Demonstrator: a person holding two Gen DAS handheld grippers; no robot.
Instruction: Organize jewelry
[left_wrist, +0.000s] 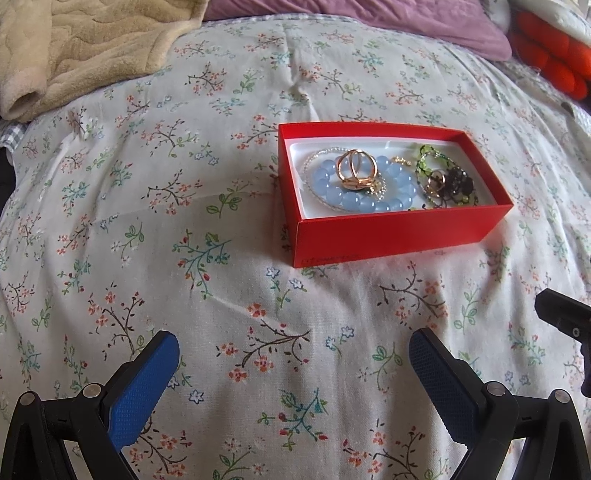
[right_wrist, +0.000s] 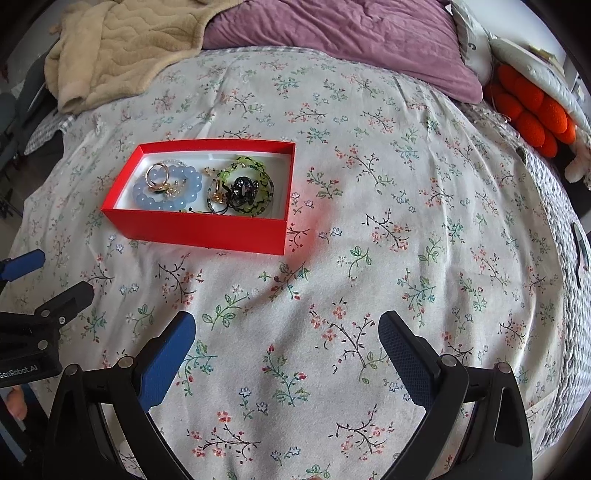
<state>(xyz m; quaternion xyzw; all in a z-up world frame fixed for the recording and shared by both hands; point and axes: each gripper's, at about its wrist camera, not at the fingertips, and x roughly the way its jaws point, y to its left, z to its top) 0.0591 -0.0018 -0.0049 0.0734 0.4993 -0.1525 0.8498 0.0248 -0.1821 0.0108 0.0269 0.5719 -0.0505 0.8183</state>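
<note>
the left gripper hovers low over the white floral bedspread with its blue-padded black fingers spread wide and nothing between them. ahead of it and a little to its right sits the shallow red cardboard box with a white liner, all the visible jewelry inside it. at the box's left end a pale blue round-bead bracelet lies flat with gold metal rings piled on top; at the right end a green beaded loop curls around a dark glossy clump i cannot identify. the right gripper is likewise held apart and empty, the box ahead to its left. the beads look light, smooth and likely to roll or slip, so a pinch across the strand seems safest; the rings are small and hard, best taken by the band; the box is light and stiff, liable to slide on soft bedding.
</note>
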